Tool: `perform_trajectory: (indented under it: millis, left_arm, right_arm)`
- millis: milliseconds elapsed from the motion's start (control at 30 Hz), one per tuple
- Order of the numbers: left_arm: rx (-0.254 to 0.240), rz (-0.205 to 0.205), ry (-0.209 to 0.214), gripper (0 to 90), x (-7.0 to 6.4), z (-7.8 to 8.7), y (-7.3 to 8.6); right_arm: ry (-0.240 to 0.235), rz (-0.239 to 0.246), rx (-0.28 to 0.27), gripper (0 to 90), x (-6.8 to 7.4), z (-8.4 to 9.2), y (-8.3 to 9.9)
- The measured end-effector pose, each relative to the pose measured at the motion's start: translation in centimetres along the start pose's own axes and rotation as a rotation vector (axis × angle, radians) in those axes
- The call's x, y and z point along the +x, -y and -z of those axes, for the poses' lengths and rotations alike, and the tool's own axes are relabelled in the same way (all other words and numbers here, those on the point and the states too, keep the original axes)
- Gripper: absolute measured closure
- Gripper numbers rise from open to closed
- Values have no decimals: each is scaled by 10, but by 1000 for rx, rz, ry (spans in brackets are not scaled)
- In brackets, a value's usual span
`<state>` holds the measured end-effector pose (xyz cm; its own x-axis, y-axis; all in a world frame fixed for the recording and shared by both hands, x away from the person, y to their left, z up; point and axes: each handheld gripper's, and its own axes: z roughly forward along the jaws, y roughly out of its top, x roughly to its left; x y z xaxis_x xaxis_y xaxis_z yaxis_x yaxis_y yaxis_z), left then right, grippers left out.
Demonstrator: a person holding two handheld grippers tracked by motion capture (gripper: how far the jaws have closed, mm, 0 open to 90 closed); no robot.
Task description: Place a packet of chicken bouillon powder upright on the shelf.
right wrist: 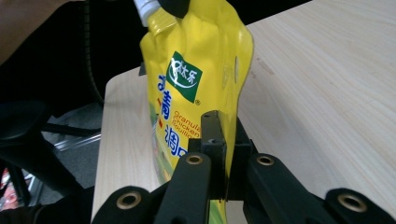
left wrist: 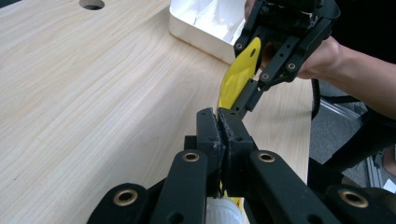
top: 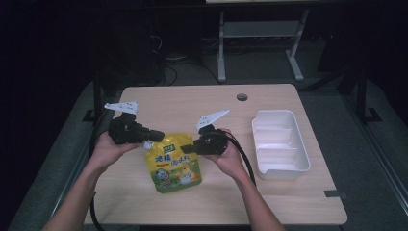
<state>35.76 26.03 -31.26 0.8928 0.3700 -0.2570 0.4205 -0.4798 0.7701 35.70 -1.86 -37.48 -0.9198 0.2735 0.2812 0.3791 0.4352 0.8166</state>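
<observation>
Gripping the yellow pouch point(top: 174, 163) by its top corners, both grippers' jaws are clamped; white tray point(top: 280, 143) well apart

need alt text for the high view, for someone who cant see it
A person holds a yellow pouch up over a wooden table with a gripper in each hand: the left gripper is shut on its top corner by the white spout, the right gripper on its other top edge. An empty white tray sits to the right.
</observation>
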Motion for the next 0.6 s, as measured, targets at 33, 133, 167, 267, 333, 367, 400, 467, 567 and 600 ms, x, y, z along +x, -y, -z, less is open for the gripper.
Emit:
perform_trajectory:
  millis: [33, 133, 167, 267, 333, 367, 400, 467, 567, 600]
  left_arm:
    - [0, 0, 0, 867, 0, 0, 0]
    - [-13, -4, -4, 828, -1, 2, 0]
    - [-13, -4, -4, 812, -1, 2, 0]
    - [-16, 7, -20, 758, 0, 4, 0]
    - [-18, 7, -31, 735, 0, 6, 1]
    - [-18, 7, -31, 722, 0, 6, 1]
    - [-27, 8, -41, 709, 0, 9, 1]
    - [-37, 10, -51, 682, -1, 12, 2]
    - [-44, 12, -62, 640, -1, 16, 3]
    - [-44, 12, -62, 631, -1, 16, 3]
  right_arm:
    - [0, 0, 0, 894, 0, 0, 0]
    - [-13, -5, 2, 896, 1, 1, 1]
    - [-12, -5, 3, 896, 1, 1, 1]
    - [-15, -6, 1, 897, 1, 2, 1]
    - [-17, -7, -1, 897, 1, 2, 1]
    - [-19, -7, -1, 897, 1, 3, 1]
    - [-20, -8, -1, 897, 2, 3, 1]
    - [-18, -10, -3, 897, 2, 4, 1]
    - [-6, -10, -9, 897, 2, 7, 1]
    - [-2, -11, -14, 897, 2, 8, 1]
